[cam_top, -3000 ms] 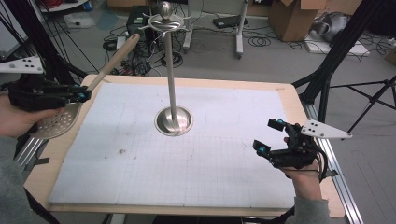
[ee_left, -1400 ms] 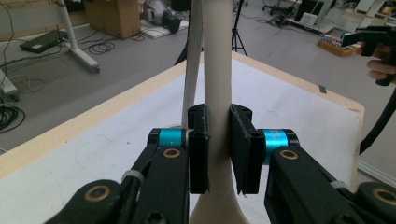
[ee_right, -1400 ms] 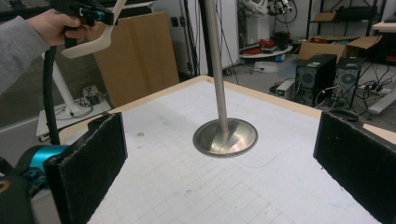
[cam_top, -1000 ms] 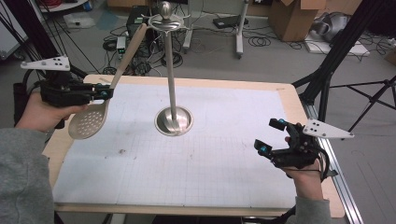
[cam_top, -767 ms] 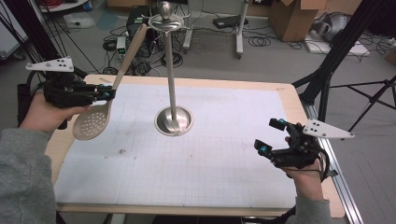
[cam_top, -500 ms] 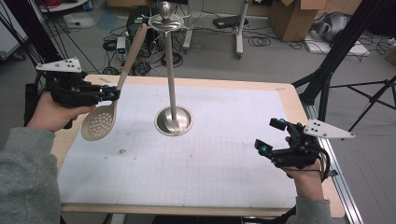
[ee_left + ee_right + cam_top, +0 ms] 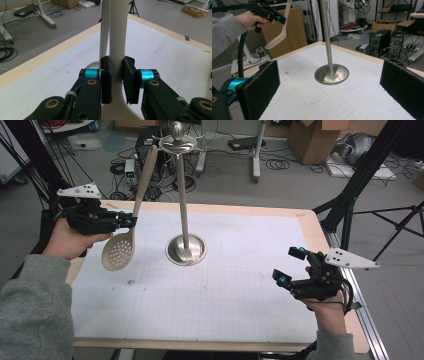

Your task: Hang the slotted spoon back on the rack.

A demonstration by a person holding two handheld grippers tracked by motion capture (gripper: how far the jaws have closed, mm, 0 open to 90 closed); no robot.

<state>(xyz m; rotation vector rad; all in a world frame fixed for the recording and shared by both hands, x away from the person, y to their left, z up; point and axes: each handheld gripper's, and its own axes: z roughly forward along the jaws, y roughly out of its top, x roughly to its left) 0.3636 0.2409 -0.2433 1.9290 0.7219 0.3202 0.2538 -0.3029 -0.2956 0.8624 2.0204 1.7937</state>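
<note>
A beige slotted spoon [image 7: 119,251] hangs in the air over the table's left side, bowl down and handle pointing up toward the stand's top. My left gripper [image 7: 129,221] is shut on its handle [image 7: 117,50], just above the bowl. The same spoon [image 7: 277,40] appears far off in the right gripper view. A metal utensil stand [image 7: 184,200] with a round base [image 7: 332,73] rises from the mat's middle. My right gripper [image 7: 289,266] is open near the table's right edge, its pads [image 7: 259,90] wide apart and empty.
A white gridded mat [image 7: 210,290] covers the wooden table [image 7: 310,227]. Black tripod legs [image 7: 350,205] stand at the back right. Cables, boxes and computer towers [image 7: 387,41] lie on the floor behind the table.
My left gripper has lifted the spoon off the table's left edge and carried it right and up, tilting its handle toward the stand's top. The right gripper has stayed put.
</note>
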